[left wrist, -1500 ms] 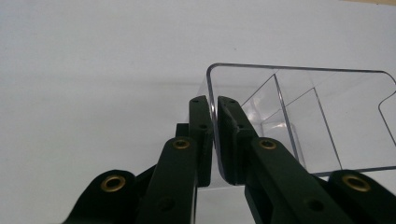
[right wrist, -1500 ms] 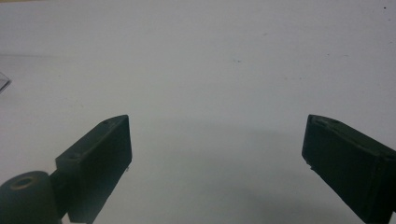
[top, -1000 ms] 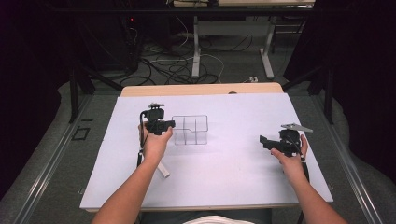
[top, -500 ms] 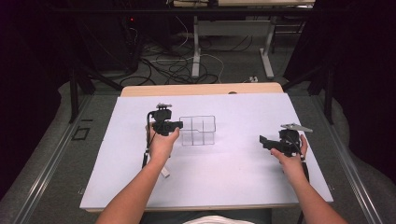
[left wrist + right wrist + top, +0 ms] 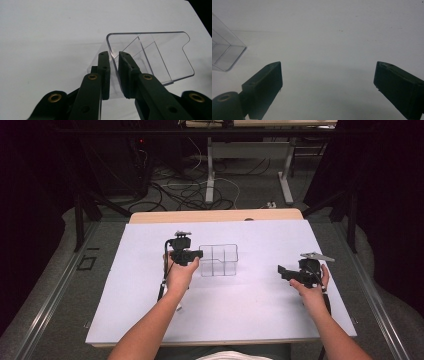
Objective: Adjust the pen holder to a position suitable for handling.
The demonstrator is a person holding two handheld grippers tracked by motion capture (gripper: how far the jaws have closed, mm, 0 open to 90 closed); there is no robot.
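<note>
— Clear plastic organizer tray [image 5: 218,259], where does it sit now?

— On the white table cover [image 5: 240,315], a bit left of the middle and toward the far half. A second ago it stood further left; half a second ago it was partway; now it has slid to the right across the sheet.

— What moved it?

— The left gripper [image 5: 196,254]. It has travelled right together with the tray, and the person's left hand [image 5: 180,272] and forearm have swung with it.

— How is it holding?

— In the left gripper view the left gripper [image 5: 113,58] has its two black jaws pressed almost together with the tray's near clear wall [image 5: 111,53] pinched between them, one jaw inside the rim and one outside. The tray's inner dividers [image 5: 146,51] show beyond, splitting it into compartments.

— Is the tray lifted or on the surface?

— I cannot tell from these views.

— And the other side?

— The right gripper [image 5: 281,270] sits well apart from the tray, over the right part of the sheet, in the right hand [image 5: 310,287]. It has not shifted from either earlier frame. Its own view shows the right gripper [image 5: 328,75] with jaws spread wide over bare white cover, nothing between them, and a corner of the clear tray [image 5: 224,53] at the left edge.
</note>
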